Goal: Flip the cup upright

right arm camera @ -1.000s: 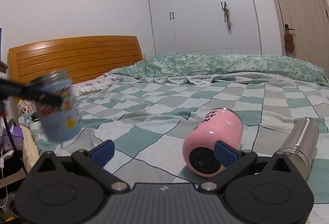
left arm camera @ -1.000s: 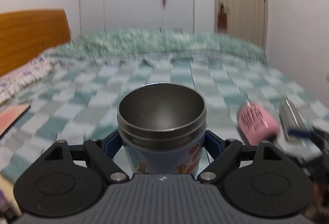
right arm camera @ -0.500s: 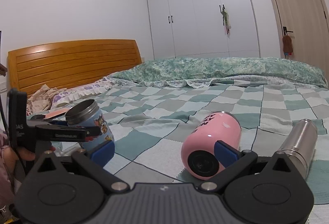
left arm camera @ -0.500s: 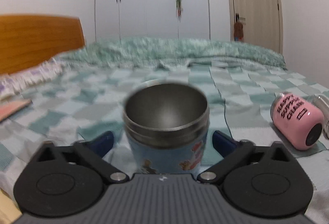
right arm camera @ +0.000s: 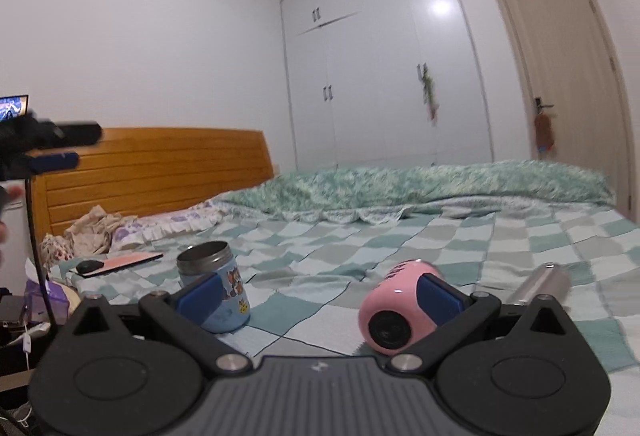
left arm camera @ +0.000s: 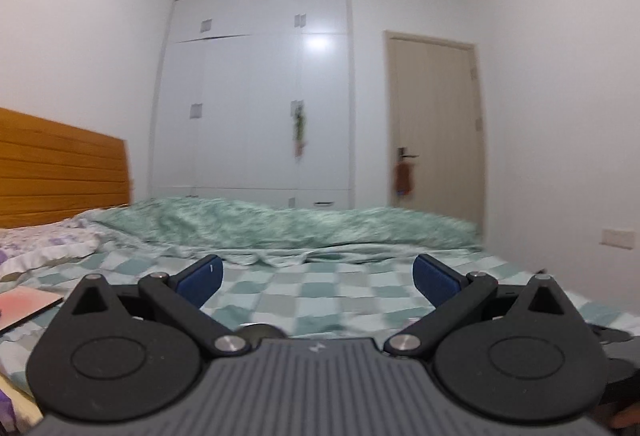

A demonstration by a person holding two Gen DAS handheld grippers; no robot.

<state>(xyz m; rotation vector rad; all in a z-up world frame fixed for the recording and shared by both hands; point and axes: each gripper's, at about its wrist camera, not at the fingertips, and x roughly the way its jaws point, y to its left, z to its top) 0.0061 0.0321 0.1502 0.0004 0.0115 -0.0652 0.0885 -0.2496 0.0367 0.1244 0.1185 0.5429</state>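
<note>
The blue cartoon-printed cup (right arm camera: 216,286) stands upright on the checked bedspread (right arm camera: 460,248), steel mouth up, near the bed's near-left edge. Its printed figures show, but no words can be read. Behind it, toward the pillow end, lie a flat pink-covered book (right arm camera: 128,260) and a dark computer mouse (right arm camera: 90,267).

To the cup's right, well apart, a pink cup (right arm camera: 396,310) lies on its side with its dark base facing the camera; dark lettering on its wall is too blurred to read. Farther right lies a steel flask (right arm camera: 540,284), also on its side. Open bedspread stretches behind all three up to the rumpled green quilt (right arm camera: 420,184).

The right tool (right arm camera: 320,294) is spread wide and empty, hovering low in front of the two cups. The left tool (left arm camera: 316,274) is also wide and empty, raised and looking across the bed toward the white wardrobe (left arm camera: 256,96) and the door (left arm camera: 436,128).
</note>
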